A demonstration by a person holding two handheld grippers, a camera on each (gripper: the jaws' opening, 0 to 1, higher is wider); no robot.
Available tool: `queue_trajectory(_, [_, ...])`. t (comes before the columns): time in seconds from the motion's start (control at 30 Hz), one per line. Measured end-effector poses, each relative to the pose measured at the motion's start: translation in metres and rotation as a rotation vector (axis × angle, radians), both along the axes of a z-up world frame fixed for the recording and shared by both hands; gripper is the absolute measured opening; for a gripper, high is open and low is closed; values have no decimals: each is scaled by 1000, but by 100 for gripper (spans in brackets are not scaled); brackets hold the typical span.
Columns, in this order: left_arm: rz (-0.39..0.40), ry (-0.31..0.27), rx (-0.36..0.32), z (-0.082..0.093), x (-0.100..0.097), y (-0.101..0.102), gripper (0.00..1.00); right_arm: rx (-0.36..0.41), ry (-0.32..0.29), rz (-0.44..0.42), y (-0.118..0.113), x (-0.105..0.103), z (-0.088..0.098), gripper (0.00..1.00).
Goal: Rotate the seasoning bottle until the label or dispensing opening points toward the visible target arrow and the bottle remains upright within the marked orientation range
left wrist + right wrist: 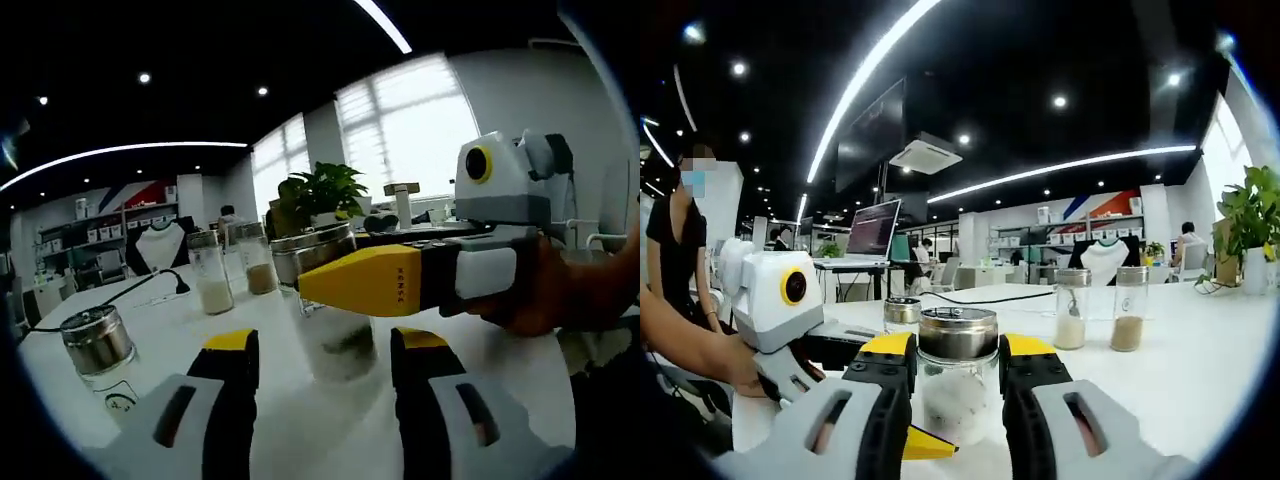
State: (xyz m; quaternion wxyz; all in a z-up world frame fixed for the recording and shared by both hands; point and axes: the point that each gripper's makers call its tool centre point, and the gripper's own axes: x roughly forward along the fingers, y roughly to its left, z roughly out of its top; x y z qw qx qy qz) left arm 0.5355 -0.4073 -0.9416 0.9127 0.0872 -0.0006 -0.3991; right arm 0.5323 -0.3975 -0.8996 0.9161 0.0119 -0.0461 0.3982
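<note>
The seasoning bottle [956, 400] is clear glass with a round metal lid and stands upright on the white table [1200, 380]. My right gripper [955, 348] is shut on it, one yellow-tipped jaw pressed against each side just below the lid. In the left gripper view the same bottle [338, 345] stands a little beyond my left gripper [325, 340], whose jaws are spread wider than the glass and do not touch it. The right gripper [322, 282] reaches in from the right, held by a hand, crossing the bottle under its lid. The left gripper [925, 445] comes in low from the left.
A metal-lidded bottle [98, 348] stands at the left, with a black cable [130, 290] behind it. Two more bottles, one with white powder [1072, 308] and one with brown [1129, 308], stand further back. A potted plant [325, 192], a laptop [875, 230] and a standing person [675, 240] are around.
</note>
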Motion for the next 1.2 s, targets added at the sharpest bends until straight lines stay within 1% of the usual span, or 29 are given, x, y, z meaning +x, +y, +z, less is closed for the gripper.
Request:
queue_trajectory(0.07, [0, -12, -3, 1, 1, 0, 48, 11, 9, 1, -1, 0, 0, 31])
queue_trajectory(0.13, [-14, -7, -10, 2, -1, -3, 42, 12, 7, -3, -1, 1, 0, 31])
queue_trajectory(0.2, [-7, -10, -5, 1, 0, -6, 40, 7, -2, -11, -1, 1, 1, 31])
queue_trajectory(0.3, [-5, -7, -7, 2, 1, -6, 39, 15, 7, 2, 0, 0, 1, 31])
queue_trajectory(0.37, [-11, 19, -17, 0, 0, -7, 35, 25, 9, 9, -1, 0, 1, 31])
queue_trajectory(0.4, [-22, -9, 2, 1, 2, -8, 35, 31, 13, 16, -2, 0, 1, 31])
queue_trajectory(0.43, [-29, -11, 5, 1, 4, -7, 35, 51, 25, 32, -3, 1, 1, 31])
queue_trajectory(0.47, [-43, -1, 11, -1, 4, -9, 34, 62, 59, 56, -5, 0, -3, 31])
queue_trajectory(0.5, [-62, 25, 19, -5, 2, -10, 34, 65, 77, 64, -5, -1, -5, 31])
queue_trajectory(0.53, [-71, 34, 19, -6, 2, -11, 34, 59, 67, 73, -6, -1, -5, 31])
queue_trajectory(0.57, [-75, 36, 19, -7, 2, -11, 34, 68, 76, 85, -7, -1, -5, 31])
queue_trajectory(0.6, [-80, 36, 17, -7, 2, -11, 34, 106, 102, 98, -7, -2, -4, 30])
queue_trajectory(0.63, [-86, 36, 19, -7, 2, -10, 34, 123, 111, 102, -7, -1, -4, 30])
queue_trajectory(0.67, [-94, 32, 25, -7, 3, -10, 34, 104, 101, 100, -8, 0, -5, 30])
queue_trajectory(0.73, [-121, 28, 41, -9, 1, -8, 34, 95, 107, 114, -7, -2, -7, 30])
queue_trajectory(0.8, [-160, 31, 51, -10, -2, -9, 34, 62, 94, 141, -5, -5, -8, 30])
queue_trajectory(0.83, [-185, 32, 63, -12, -3, -9, 34, 38, 90, 156, -4, -7, -10, 30])
queue_trajectory(0.87, [-196, 34, 67, -13, -4, -9, 34, 11, 78, 171, -3, -9, -11, 31])
queue_trajectory(0.9, [-226, 36, 68, -14, -7, -10, 34, -15, 62, 195, -1, -11, -11, 31])
queue_trajectory(0.97, [-255, 45, 57, -13, -10, -11, 34, -21, 68, 220, 0, -12, -9, 31])
queue_trajectory(1.0, [-276, 54, 41, -11, -12, -11, 34, -22, 73, 240, 1, -12, -8, 32])
queue_trajectory(1.03, [-286, 70, 9, -8, -14, -12, 34, -14, 70, 259, 2, -12, -5, 32])
queue_trajectory(1.13, [-298, 84, -30, -2, -15, -11, 34, -8, 78, 286, 6, -14, 0, 32])
queue_trajectory(1.17, [-297, 84, -31, -2, -15, -10, 34, -11, 76, 286, 7, -15, 0, 32])
queue_trajectory(1.2, [-290, 69, -29, -2, -15, -10, 34, -54, 55, 264, 8, -16, 1, 32])
